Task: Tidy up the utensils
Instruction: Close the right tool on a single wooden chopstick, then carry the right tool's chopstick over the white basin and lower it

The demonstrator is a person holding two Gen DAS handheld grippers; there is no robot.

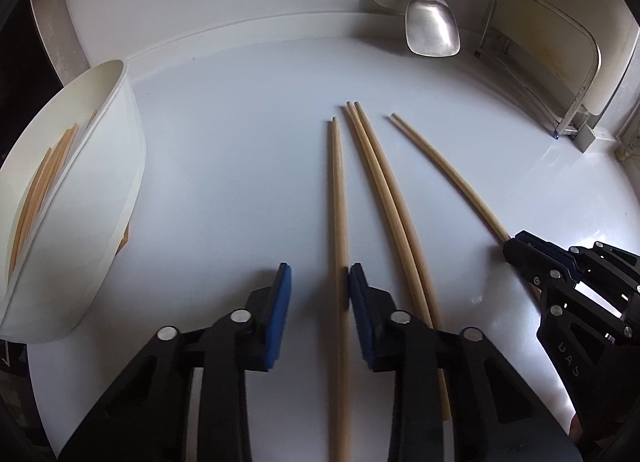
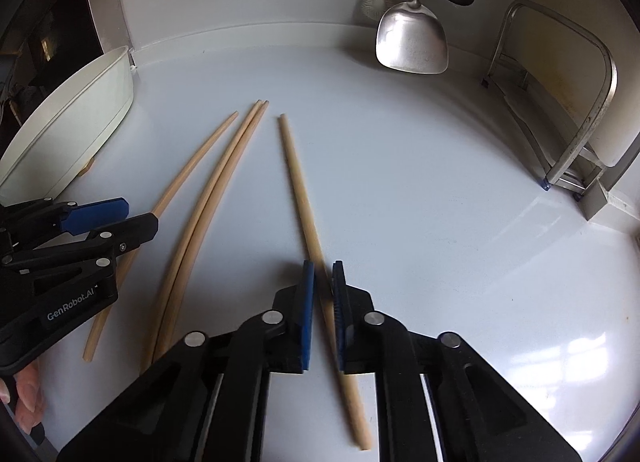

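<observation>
Left wrist view. Worktop (image 1: 248, 133): white. Chopstick tray (image 1: 100, 197): well left of left gripper (image 1: 319, 282), several sticks inside. Four loose chopsticks. Right gripper (image 2: 323, 282): clamped on the rightmost chopstick (image 2: 298, 185). Left gripper: jaws narrowed about the leftmost chopstick (image 1: 338, 197), right pad touching, left pad apart. Advice: close fully, lift level, clear the middle pair (image 1: 380, 189).

We see four pale tan wooden chopsticks (image 1: 340, 197) on a glossy white countertop (image 1: 248, 149), a plain white plastic holder (image 1: 116, 189), black grippers with blue pads (image 1: 280, 302), and a dull silver metal spatula (image 1: 432, 29).
</observation>
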